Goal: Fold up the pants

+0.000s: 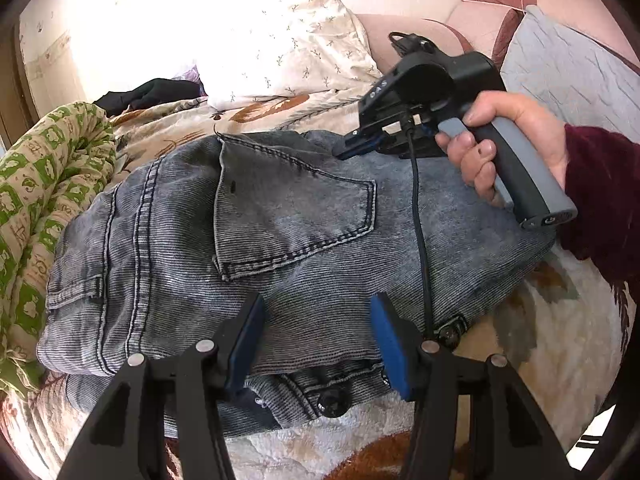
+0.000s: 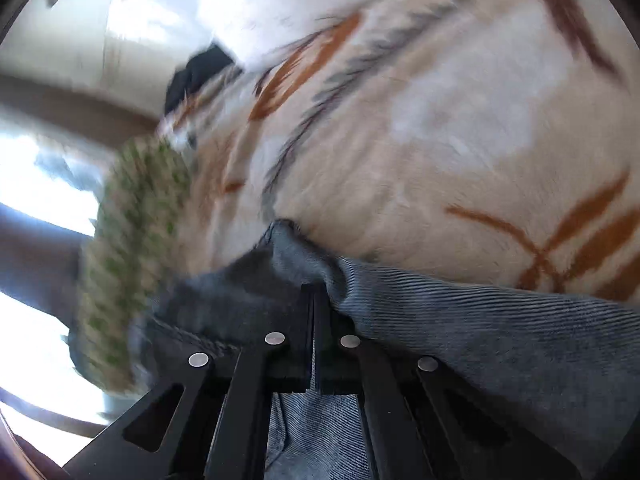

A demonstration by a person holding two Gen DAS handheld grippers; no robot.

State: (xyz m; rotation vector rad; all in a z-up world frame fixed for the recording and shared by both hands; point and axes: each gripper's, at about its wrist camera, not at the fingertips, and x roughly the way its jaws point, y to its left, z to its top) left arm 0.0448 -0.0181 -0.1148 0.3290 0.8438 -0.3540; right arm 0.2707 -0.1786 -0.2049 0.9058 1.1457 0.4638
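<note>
Your left gripper [image 1: 318,340] hangs w/ its blue pads spread wide, gripping nothing, just above the near edge of the pants [image 1: 248,240]. Your right gripper [image 2: 314,300] is clamped tight on a bunched edge of the denim; in the left wrist view it sits at the far side of the pants, ahead and to the right of the left tool, w/ your right hand [image 1: 508,148] squeezing the handle.

Pants: grey washed jeans, lying on a cream blanket [image 1: 560,320] w/ orange leaf print. They look already doubled over, back pocket facing up, waistband and button under the left tool's tips. A green patterned quilt [image 1: 48,184] lies rolled to the left of the tool.

Step in hand, as a guess: mid-fold, right side pinching the far edge to carry or tidy a layer. Right wrist view is motion-blurred, so detail there is poor.

Next move probably calls for the left tool to drop and pin or pinch the near edge, so the stack doesn't slide while the right side pulls. Watch the black cable [image 1: 420,240] draped across the denim.
</note>
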